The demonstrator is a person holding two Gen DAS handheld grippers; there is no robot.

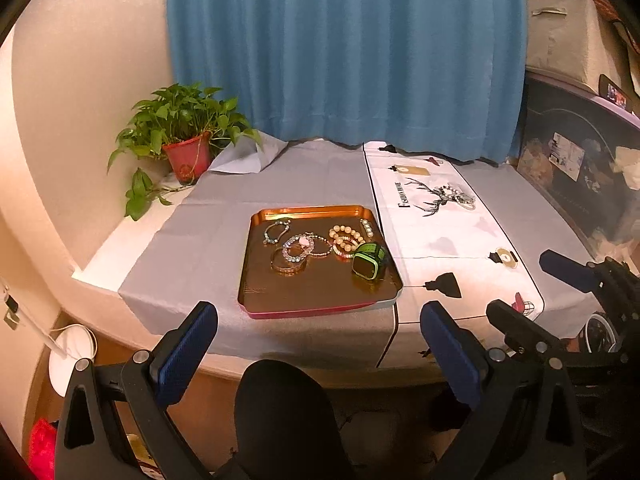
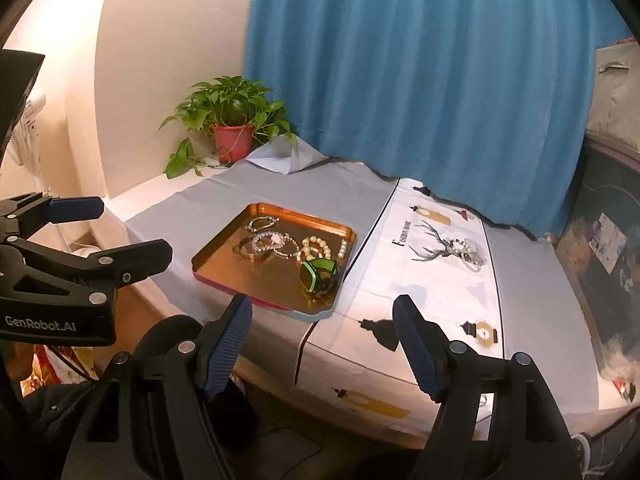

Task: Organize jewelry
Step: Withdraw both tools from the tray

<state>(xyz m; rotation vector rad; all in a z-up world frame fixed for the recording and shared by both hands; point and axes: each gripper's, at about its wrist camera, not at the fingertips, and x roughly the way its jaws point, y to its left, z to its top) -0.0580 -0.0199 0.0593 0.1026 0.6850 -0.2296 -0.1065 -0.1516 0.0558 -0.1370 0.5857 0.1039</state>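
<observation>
Left gripper [image 1: 318, 344]: you hold it spread wide and empty, short of the desk's near edge.
Right gripper [image 2: 322, 344]: also wide apart, nothing between its fingers, off the near edge.
Tray [image 1: 316, 304]: sits on the grey cloth [image 1: 192, 248] near the front edge, just left of the white runner [image 1: 448, 232].
Jewelry: bracelets [image 1: 298, 246] bunch in the tray's far half; green watch [image 1: 369, 262] at its right edge.
Deer print: a beaded piece [image 2: 466, 254] lies on the runner, apart from the tray.
Progress: looks barely begun; you have yet to sort anything.
</observation>
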